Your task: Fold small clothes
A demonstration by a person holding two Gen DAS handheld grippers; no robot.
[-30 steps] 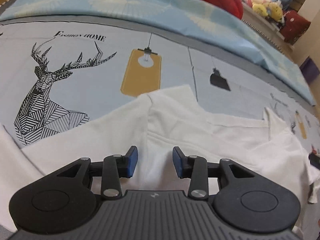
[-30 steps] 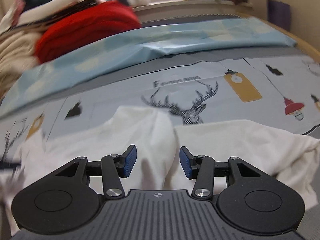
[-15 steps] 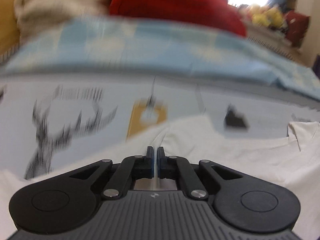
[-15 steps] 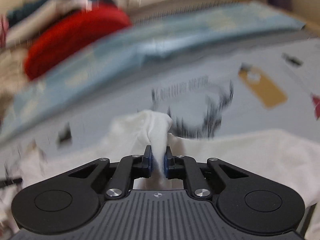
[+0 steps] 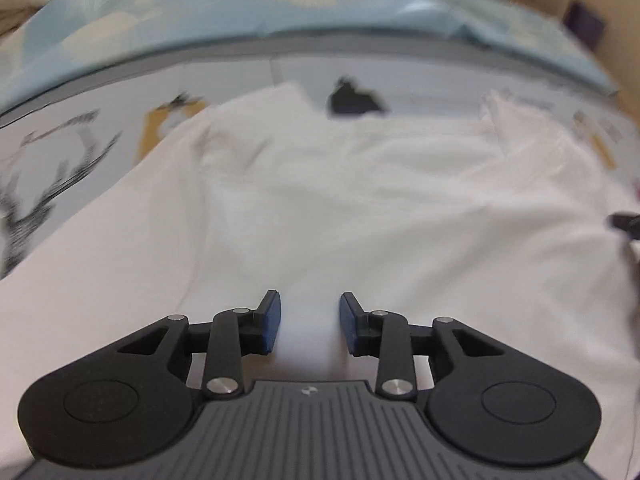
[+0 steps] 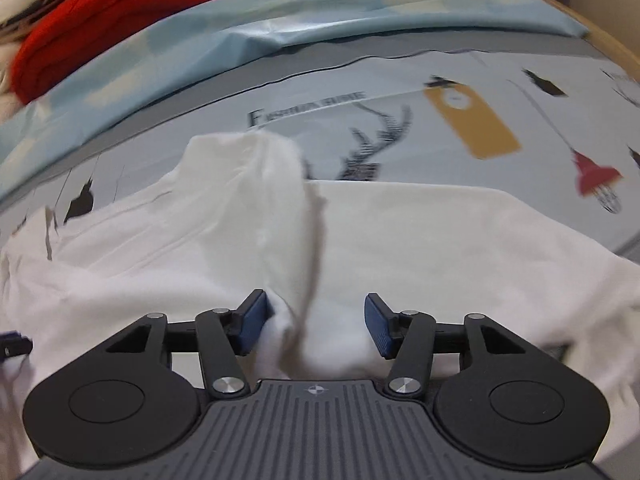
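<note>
A small white garment (image 5: 360,208) lies spread on the printed bed sheet (image 5: 420,76) and fills most of the left wrist view. My left gripper (image 5: 308,300) hovers low over it. Its jaws are opening, and a soft ridge of the white cloth stands between the blue pads (image 5: 272,320) without being pinched. In the right wrist view the same garment (image 6: 440,232) has a sleeve or corner (image 6: 248,184) folded inward over the body. My right gripper (image 6: 316,300) is just above that fold with its jaws opening. The cloth leans on the left pad only.
A light blue quilt (image 6: 280,20) runs along the far side of the sheet, with red folded clothing (image 6: 100,20) piled behind it. The sheet's deer and lamp prints (image 6: 472,120) show beyond the garment. A black part of the other gripper shows at the left wrist view's right edge (image 5: 626,224).
Both grippers stood apart, pinched shut on white cloth half a second ago, and now stand apart again. The left one has shifted sideways across the garment. The lifted fold now lies down.
</note>
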